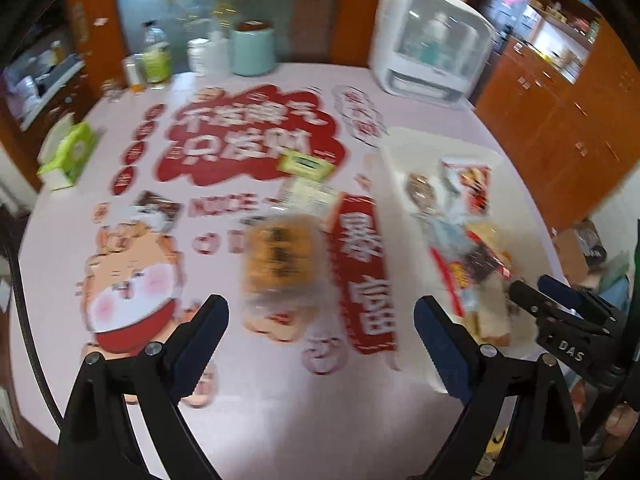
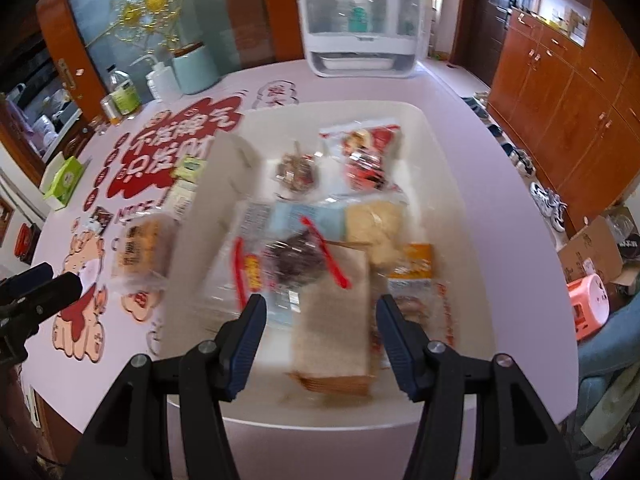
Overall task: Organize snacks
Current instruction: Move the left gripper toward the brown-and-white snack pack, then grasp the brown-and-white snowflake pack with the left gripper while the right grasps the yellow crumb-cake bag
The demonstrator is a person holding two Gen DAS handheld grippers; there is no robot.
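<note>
Over the pink tablecloth (image 1: 280,420) w/ red cartoon prints, my left gripper (image 1: 320,316) hangs w/ jaws spread wide and nothing between the pads. Just ahead of it an orange snack pack (image 1: 278,258) in clear wrap lies on the cloth, blurred. Beyond that pack lie a pale packet (image 1: 310,196) and a yellow-green packet (image 1: 306,164), and a small dark sachet (image 1: 160,208) sits off to the left.

My right gripper (image 2: 320,328) is over the white bin (image 2: 452,168) — jaws about half open, pads not pressing on anything I can make out. A tan bread-like pack (image 2: 332,320) lies in the bin between and below its fingers; touching or not, can't tell thru the blur. Bin also holds a red packet (image 2: 366,148), a dark wrapped snack (image 2: 296,170), a yellow pack (image 2: 374,224) and a pale blue one (image 2: 304,216).

At the far edge of the table — a white cabinet w/ clear door (image 2: 360,20), a mint canister (image 2: 194,70), bottles (image 2: 124,92), and a green tissue box (image 1: 68,156) on the left.
</note>
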